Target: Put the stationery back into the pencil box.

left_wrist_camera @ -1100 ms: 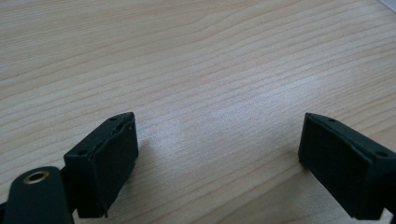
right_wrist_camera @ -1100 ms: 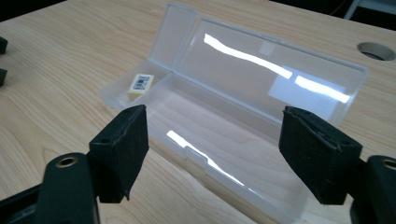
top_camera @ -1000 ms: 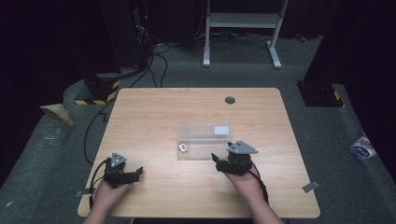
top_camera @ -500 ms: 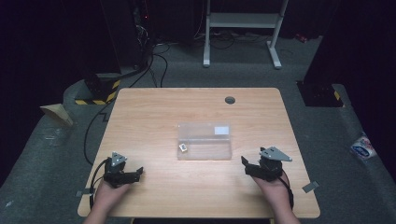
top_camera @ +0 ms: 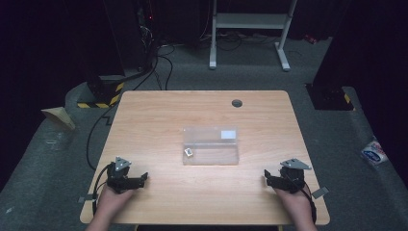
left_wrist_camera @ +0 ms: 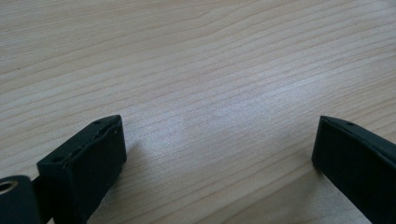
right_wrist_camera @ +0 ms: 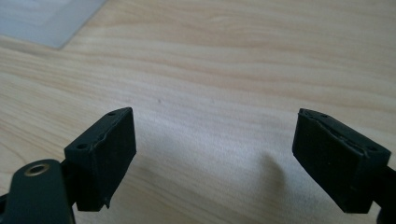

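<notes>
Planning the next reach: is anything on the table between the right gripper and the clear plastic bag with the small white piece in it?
Nothing visible. Bare wood lies between the right gripper and the clear bag. Its fingers stand open with nothing between them.
</notes>
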Tool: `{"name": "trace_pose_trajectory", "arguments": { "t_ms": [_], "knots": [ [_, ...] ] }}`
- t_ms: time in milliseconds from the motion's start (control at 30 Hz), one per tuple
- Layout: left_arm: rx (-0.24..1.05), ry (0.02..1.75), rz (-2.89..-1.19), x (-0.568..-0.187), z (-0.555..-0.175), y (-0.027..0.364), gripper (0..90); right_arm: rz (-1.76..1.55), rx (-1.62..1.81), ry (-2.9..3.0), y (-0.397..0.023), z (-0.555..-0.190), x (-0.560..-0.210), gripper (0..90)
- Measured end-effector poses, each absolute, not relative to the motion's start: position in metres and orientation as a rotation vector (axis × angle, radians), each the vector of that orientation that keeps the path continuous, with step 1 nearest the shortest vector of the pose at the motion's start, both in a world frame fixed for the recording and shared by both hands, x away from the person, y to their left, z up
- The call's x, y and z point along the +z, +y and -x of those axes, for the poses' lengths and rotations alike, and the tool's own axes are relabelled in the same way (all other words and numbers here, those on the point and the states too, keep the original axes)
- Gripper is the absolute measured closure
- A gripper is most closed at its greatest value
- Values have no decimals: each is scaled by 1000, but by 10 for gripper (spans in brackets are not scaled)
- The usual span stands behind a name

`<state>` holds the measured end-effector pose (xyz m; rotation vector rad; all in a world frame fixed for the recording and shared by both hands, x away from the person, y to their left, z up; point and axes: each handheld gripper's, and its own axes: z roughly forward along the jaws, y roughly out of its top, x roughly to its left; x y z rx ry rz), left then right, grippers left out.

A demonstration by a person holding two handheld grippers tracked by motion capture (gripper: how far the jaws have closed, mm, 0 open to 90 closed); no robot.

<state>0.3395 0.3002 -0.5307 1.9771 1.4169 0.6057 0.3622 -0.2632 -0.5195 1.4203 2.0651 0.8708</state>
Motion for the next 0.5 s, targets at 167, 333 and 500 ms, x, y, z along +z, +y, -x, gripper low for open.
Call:
{"name": "trace_pose_trajectory", "arguments": {
  "t_ms": [167,333,500],
  "knots": [
    [598,1423,-1978,-531,-340,300,14,-1450,852,2102,-265,-364,-524,116],
    [597,1422,-1979,-531,-340,300,12,-1468,844,2087,-263,-363,-524,112],
    [596,1418,-1981,-531,-339,300,12,-1471,845,2081,-263,-363,-524,112]
  ]
}}
